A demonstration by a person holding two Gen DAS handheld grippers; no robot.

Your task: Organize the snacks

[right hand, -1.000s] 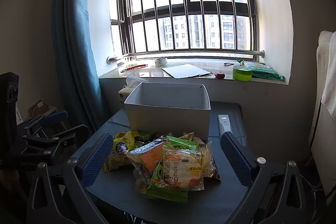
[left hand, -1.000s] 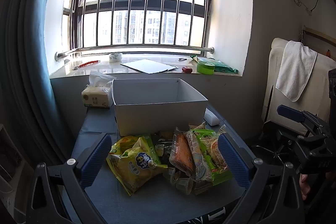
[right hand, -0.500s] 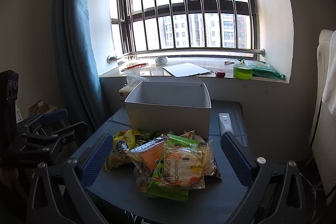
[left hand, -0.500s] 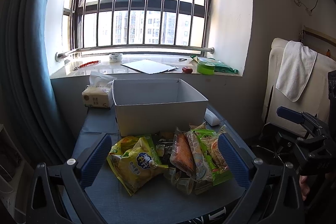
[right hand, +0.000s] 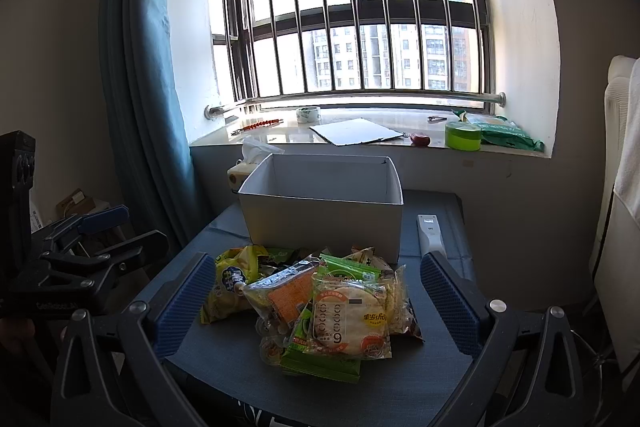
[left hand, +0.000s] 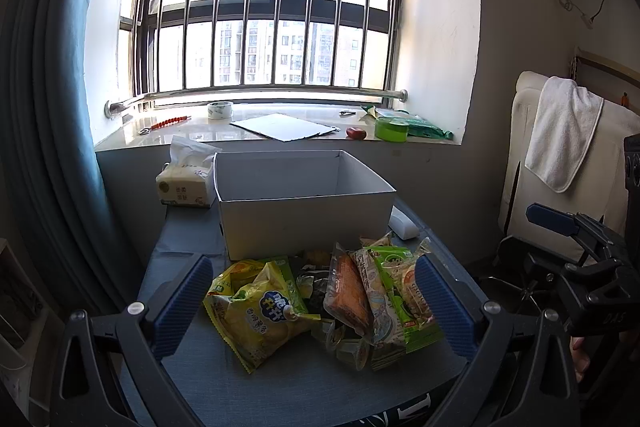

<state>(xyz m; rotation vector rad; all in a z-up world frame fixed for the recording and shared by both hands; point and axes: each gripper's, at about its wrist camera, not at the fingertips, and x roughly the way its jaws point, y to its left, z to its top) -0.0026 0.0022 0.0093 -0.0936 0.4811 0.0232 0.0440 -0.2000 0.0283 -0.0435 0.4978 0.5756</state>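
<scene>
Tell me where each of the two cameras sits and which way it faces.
Left wrist: sits on the left gripper, above the table's near left edge, facing the window; its blue-padded fingers stand wide apart, and the right gripper shows at far right.
Right wrist: sits on the right gripper, further right, also facing the window; its fingers are wide apart, and the left gripper shows at left.
Shared: snack pile, white box, tissue pack.

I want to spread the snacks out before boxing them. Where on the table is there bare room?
Bare table lies between the snack pile and the near edge, and left of the pile below the tissue pack. The box is crowded by the pile in front and a white remote on its right.
</scene>
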